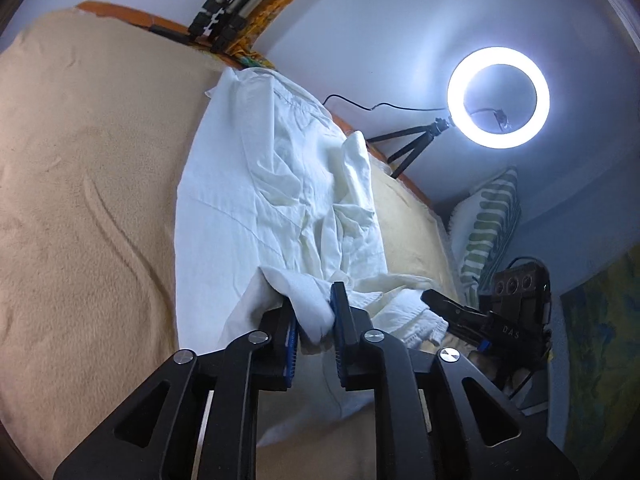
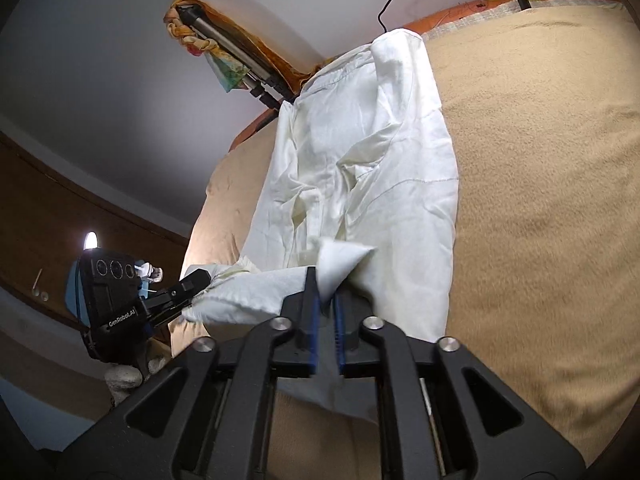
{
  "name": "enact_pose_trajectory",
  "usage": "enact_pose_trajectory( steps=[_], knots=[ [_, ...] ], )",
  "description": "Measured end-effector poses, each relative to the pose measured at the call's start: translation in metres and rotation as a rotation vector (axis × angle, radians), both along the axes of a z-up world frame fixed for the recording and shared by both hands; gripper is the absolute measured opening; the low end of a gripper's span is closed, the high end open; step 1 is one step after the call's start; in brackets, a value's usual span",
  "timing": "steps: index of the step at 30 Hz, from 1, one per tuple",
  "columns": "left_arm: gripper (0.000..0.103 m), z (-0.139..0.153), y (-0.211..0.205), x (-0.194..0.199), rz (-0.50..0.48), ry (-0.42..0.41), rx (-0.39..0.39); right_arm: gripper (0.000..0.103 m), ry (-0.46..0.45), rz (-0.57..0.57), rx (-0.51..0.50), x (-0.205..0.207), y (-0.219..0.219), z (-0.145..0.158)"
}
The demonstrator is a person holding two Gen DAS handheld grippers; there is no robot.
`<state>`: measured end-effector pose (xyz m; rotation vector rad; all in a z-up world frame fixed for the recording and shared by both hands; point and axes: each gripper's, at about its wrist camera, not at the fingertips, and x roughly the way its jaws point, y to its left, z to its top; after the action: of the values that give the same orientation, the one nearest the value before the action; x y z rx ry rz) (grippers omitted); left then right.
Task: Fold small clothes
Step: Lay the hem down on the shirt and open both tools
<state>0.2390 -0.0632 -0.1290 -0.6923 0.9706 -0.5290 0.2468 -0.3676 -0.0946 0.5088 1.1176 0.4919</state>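
While one white garment (image 1: 280,184) lies stretched lengthways on the tan blanket (image 1: 88,208), its far end near the orange bed edge (image 1: 120,12), the near hem is lifted off the bed at two corners, so the fold looks barely begun: no clean crease shows, and the middle is rumpled. I judge that the near end has yet to be carried over the far half and smoothed. The left gripper (image 1: 314,320) has a bunch of hem between its blue pads, jaws slightly parted; whether they press the cloth I cannot tell. The right gripper (image 2: 326,300) has a peaked corner between narrowly parted jaws, contact equally unclear. Counted: one garment, two grippers, one blanket, one lit ring light (image 1: 498,96) on one small tripod (image 1: 404,140), and one striped cushion (image 1: 484,224) beside the bed.
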Motion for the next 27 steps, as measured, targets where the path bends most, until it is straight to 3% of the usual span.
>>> enact_pose_trajectory(
  steps=[1,2,6,12,16,19,25,27],
  knots=[
    [0.027,0.002,0.003,0.002,0.015,0.007,-0.004,0.049,-0.012,-0.006,0.003,0.001,-0.003,0.002],
    [0.033,0.005,0.008,0.003,0.038,-0.007,-0.008,0.054,-0.024,-0.014,0.012,0.002,-0.006,0.004],
    [0.036,0.019,0.028,0.001,0.074,-0.057,-0.029,0.056,-0.059,-0.039,0.054,-0.005,-0.023,0.011],
    [0.036,-0.001,0.033,-0.013,0.046,-0.023,0.038,0.056,-0.045,-0.034,-0.048,-0.026,-0.03,-0.003],
    [0.036,-0.023,0.016,-0.015,-0.013,0.023,0.088,0.039,-0.03,-0.027,-0.075,-0.03,-0.027,-0.019],
    [0.036,-0.028,0.011,-0.014,-0.001,0.021,0.149,0.031,-0.046,-0.017,-0.106,-0.024,-0.02,-0.021],
    [0.039,-0.036,-0.003,-0.007,0.002,-0.056,0.426,0.023,-0.062,0.015,-0.301,-0.008,-0.001,-0.034],
    [0.039,-0.041,-0.007,-0.009,-0.01,-0.101,0.474,0.023,-0.061,0.024,-0.358,-0.007,0.004,-0.041]
  ],
)
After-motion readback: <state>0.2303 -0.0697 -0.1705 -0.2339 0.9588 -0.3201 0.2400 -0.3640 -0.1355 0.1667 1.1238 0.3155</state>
